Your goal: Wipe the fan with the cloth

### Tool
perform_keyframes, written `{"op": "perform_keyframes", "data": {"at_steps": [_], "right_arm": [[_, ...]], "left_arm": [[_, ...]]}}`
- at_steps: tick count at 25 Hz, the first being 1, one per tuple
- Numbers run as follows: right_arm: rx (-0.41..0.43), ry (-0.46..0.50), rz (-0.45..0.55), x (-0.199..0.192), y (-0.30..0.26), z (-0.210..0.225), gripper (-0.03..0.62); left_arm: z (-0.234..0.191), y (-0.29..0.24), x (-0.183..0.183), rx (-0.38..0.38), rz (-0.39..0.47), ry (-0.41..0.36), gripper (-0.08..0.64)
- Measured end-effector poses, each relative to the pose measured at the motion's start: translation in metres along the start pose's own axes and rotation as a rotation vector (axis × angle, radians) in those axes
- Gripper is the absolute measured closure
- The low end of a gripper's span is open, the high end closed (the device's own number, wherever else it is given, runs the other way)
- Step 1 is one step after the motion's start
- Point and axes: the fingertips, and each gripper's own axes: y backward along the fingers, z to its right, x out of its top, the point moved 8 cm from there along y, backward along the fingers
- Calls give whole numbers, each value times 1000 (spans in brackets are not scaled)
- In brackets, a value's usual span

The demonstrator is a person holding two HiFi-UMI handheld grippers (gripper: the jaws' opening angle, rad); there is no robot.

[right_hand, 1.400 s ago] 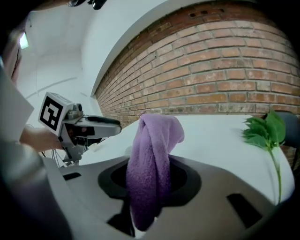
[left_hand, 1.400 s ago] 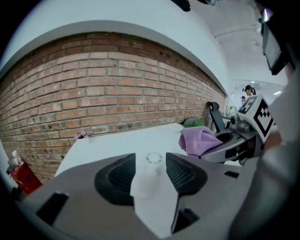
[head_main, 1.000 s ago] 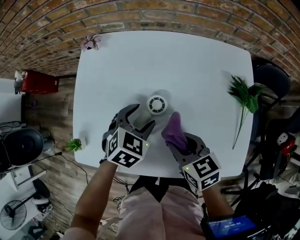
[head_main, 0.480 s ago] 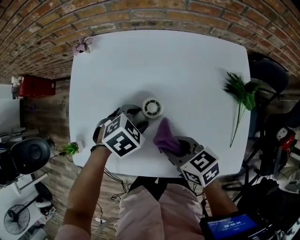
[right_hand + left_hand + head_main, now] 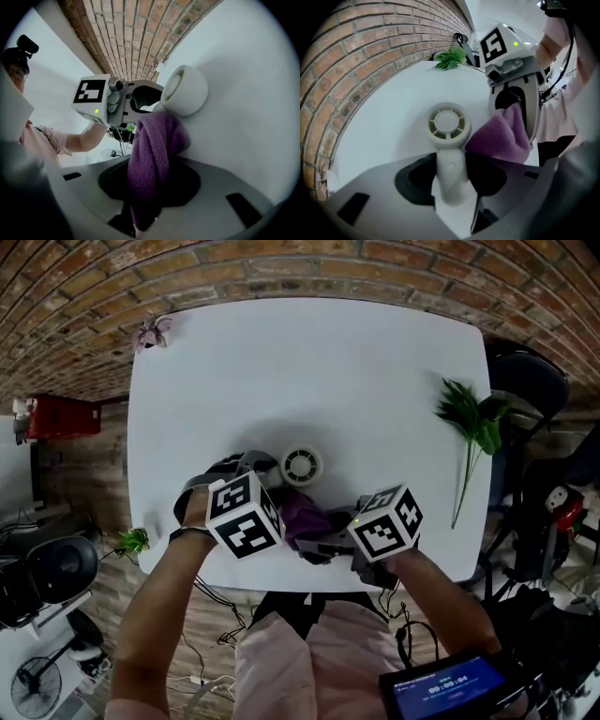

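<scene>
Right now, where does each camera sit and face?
Head view: on the person's head, facing down at the table; both forearms and grippers show.
Left gripper view: on the left gripper, facing along its jaws, closed on the fan handle.
Right gripper view: on the right gripper, facing along its jaws, clamping the cloth.
Shared: all show fan and cloth.

Your white table [image 5: 375,362] meets a brick wall [image 5: 281,263] at twelve o'clock. A wood floor [image 5: 84,474] and a red box [image 5: 66,418] lie at nine. A dark chair [image 5: 530,381] stands at three, beside a green sprig [image 5: 473,423].
</scene>
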Motion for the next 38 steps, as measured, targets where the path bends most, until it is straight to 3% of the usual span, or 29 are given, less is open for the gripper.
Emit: {"op": "perform_keyframes", "data": {"at_steps": [11, 30, 38], "right_arm": [[-20, -125, 39, 20, 0, 11, 485], [-110, -147, 86, 6, 42, 26, 491], [-147, -136, 86, 7, 63, 34, 492]], "left_arm": [[-3, 3, -2, -30, 7, -61, 359], [1, -1, 1, -65, -5, -164, 360], [3, -3, 6, -75, -47, -259, 359]]}}
